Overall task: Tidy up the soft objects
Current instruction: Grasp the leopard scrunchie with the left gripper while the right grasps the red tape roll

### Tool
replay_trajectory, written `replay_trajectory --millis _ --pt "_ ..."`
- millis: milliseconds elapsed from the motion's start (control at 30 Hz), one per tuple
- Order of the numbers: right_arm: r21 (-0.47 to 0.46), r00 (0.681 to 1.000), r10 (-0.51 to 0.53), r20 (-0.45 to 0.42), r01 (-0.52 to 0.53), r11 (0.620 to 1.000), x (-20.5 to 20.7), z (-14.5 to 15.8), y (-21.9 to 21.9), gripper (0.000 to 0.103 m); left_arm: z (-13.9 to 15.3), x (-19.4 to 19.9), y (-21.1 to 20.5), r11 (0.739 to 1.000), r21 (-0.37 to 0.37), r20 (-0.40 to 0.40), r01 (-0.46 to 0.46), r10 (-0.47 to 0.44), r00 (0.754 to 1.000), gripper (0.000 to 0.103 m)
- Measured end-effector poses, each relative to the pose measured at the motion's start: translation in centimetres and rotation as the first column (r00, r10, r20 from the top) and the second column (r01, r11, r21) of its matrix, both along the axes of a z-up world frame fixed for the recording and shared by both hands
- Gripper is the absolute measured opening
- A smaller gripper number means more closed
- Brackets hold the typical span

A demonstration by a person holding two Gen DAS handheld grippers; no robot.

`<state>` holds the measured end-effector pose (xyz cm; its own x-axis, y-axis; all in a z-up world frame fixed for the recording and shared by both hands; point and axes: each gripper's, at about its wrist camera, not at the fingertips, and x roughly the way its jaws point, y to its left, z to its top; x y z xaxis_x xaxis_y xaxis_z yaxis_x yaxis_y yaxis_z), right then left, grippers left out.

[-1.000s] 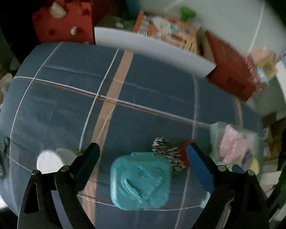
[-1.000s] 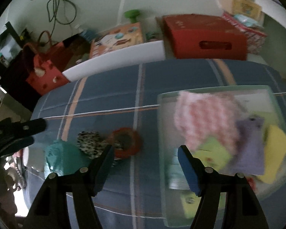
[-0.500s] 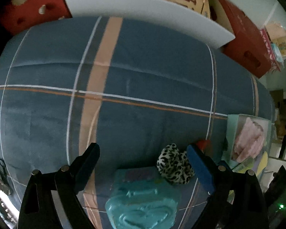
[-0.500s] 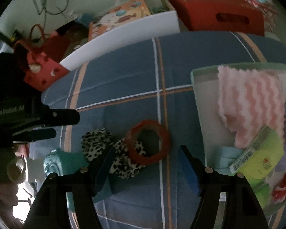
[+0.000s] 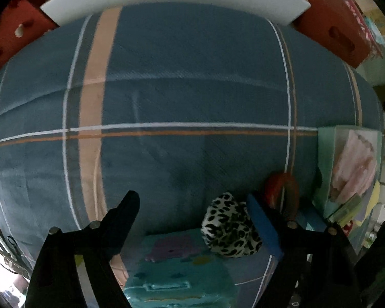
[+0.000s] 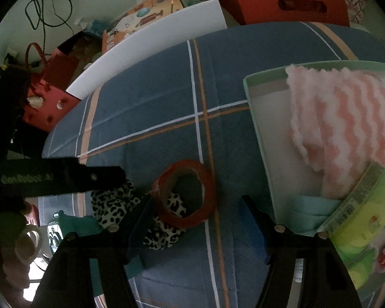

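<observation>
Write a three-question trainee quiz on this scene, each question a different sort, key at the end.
1. True or false: the red tape roll lies inside the green bin.
2. Which thing sits nearest the left gripper? A) teal pouch B) pink cloth C) white board
3. Fill in: the leopard-print piece lies between the teal pouch and the ____.

Key: 1 false, it lies on the plaid cover; 2 A; 3 tape roll.
</observation>
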<state>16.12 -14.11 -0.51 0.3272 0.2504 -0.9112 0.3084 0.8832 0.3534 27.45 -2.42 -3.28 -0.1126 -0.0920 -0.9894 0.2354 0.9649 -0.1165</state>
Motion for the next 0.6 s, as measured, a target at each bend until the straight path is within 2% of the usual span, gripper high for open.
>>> replay_trajectory --millis 67,100,233,467,600 --pt "0.009 1.0 0.0 0.002 0.0 1.0 0.0 0.0 0.0 0.071 -0.7 0.0 -0.7 1.0 -0.012 -0.028 0.01 -0.01 1.0 0.064" --pt "0.015 1.0 0.0 0.003 0.0 1.0 0.0 0.0 0.0 0.07 -1.0 0.0 -1.0 1.0 -0.019 -0.042 0.008 -0.009 0.999 0.061" --pt "0.02 1.0 0.011 0.005 -0.011 1.0 -0.1 0.1 0.0 0.071 -1.9 0.1 -1.3 1.0 -0.023 -0.06 0.004 -0.005 0.998 0.058" --pt "0.005 1.0 0.026 0.003 -0.026 1.0 0.0 -0.1 0.6 0.071 -1.4 0.1 -1.8 0.998 -0.055 -0.054 0.009 -0.012 0.998 0.033" --pt "-0.005 1.0 0.026 0.005 -0.026 1.0 0.1 -0.1 1.1 0.068 -1.0 -0.2 -2.4 0.998 -0.06 -0.048 0.01 -0.013 0.999 0.03"
